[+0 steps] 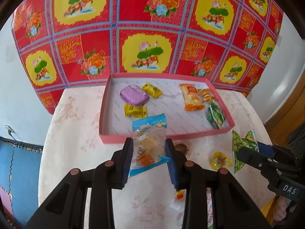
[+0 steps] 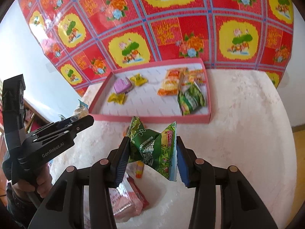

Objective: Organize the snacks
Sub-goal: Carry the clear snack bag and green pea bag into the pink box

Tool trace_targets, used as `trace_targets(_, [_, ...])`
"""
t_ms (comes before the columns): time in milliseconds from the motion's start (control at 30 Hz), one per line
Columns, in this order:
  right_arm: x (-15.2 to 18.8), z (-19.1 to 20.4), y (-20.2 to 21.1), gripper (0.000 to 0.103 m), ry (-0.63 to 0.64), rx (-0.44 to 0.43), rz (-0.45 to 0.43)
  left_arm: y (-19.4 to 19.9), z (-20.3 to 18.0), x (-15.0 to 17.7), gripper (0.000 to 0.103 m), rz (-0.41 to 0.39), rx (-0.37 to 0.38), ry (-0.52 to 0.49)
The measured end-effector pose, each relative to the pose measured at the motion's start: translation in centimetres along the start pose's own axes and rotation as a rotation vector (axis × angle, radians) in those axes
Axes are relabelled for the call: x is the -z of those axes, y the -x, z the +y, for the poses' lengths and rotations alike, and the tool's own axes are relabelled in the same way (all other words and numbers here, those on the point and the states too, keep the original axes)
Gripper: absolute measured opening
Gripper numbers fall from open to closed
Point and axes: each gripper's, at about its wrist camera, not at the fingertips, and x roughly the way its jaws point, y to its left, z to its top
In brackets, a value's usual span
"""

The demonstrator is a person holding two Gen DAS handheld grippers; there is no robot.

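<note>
Snacks are sitting in three places: in the pink tray [image 1: 106, 103], loose on the table [image 1: 72, 133], and in the two grippers. Left gripper [image 1: 149, 160] is clamping a clear cookie packet with blue ends [image 1: 148, 143] between its blue pads; the packet is sticking up past the fingertips and overlapping the tray's near rim in the left wrist view. Right gripper [image 2: 152, 152] is pinching a crumpled green snack bag [image 2: 152, 148], pads pressing both sides, the bag hanging in front of the tray's near wall. Both grippers are pointing down toward the tray, side by side, each showing in the other's camera.

Tray is holding a purple packet [image 1: 133, 95], two yellow candies [image 1: 152, 89] [image 1: 135, 110], orange packets [image 1: 191, 97] and another green bag [image 1: 215, 115].

Table is carrying a small yellow sweet [image 1: 221, 160] between the grippers, a brown piece [image 1: 181, 147] just beside the tray's near wall, and pink packets [image 2: 129, 200] lying under the right gripper.
</note>
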Motion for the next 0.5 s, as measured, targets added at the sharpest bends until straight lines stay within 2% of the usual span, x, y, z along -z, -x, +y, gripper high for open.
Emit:
trace_targets(200, [-2.2,0.2,0.3,0.046,0.012,0.001,-0.039,0.1,-0.6,-1.9,0.035,-0.023,-0.004,-0.024])
trace_targets(500, [-4.9,0.1,-1.2,0.046,0.001,-0.005,-0.048,-1.2,-1.1,-3.8,0.035,-0.033,-0.008,-0.042])
